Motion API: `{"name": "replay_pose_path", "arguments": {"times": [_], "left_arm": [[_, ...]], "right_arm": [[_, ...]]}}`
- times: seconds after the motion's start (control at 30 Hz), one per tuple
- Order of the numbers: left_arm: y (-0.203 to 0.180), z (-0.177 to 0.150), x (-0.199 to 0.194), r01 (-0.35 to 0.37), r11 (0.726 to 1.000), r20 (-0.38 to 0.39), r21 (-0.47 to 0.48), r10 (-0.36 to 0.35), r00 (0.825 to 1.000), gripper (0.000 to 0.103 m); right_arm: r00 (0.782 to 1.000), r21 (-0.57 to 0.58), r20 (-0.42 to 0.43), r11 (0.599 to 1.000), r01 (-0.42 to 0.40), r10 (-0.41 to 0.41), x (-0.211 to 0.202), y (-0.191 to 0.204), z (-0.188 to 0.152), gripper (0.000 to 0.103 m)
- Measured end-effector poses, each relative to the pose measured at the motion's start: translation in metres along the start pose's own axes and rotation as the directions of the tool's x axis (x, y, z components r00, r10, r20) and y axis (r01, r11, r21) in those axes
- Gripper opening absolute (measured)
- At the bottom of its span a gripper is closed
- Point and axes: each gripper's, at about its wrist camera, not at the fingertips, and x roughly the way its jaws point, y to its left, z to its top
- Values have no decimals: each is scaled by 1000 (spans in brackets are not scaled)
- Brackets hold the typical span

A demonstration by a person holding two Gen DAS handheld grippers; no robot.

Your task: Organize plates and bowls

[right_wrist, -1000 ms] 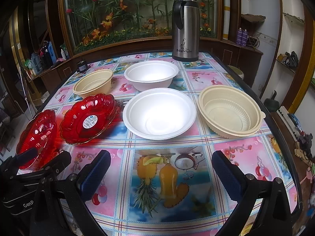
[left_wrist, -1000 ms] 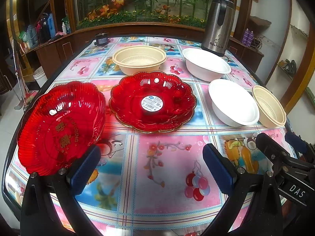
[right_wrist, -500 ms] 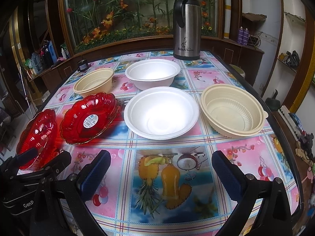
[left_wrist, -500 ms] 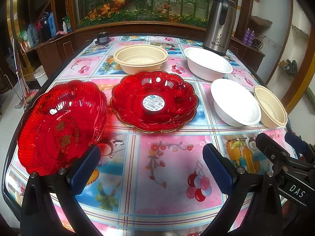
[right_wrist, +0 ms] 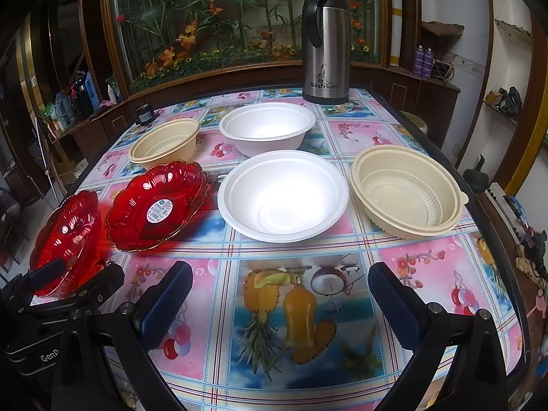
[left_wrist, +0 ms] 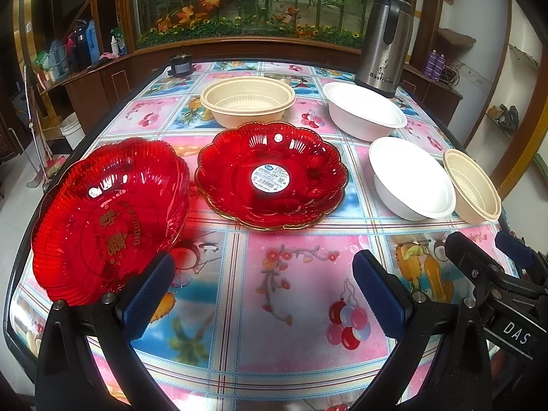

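Two red scalloped plates lie on the table: one with gold lettering at the near left, one with a round sticker beside it. Two white bowls, near and far, and two cream bowls, right and far left, stand behind. My left gripper is open and empty, its left finger just in front of the lettered plate. My right gripper is open and empty, in front of the near white bowl.
A steel thermos jug stands at the table's far edge. A small dark jar sits at the far left corner. The table has a fruit-patterned cloth and dark edges. A planter and wooden cabinets lie beyond.
Both grippers have crept slightly forward toward the dishes. Nothing on the table has moved.
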Motion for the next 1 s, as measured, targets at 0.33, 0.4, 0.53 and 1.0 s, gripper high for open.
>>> {"name": "replay_pose_path", "arguments": {"times": [0.33,0.4,0.53,1.0], "left_arm": [[3,4,-4,27,1000,5,16,-27,1000,103],[7,11,-12,60,998,13,28,-60,998,103],[25,45,-32,93,994,49,64,-96,994,103],[40,123,73,141,984,-299,107,-104,948,90]], "right_arm": [[1000,7,1,1000,-17,17,-1,4,0,103],[999,24,-6,999,-49,49,-3,4,2,103],[988,74,-19,986,-149,151,-11,6,10,103],[796,463,-129,746,-479,591,57,27,30,93]]}}
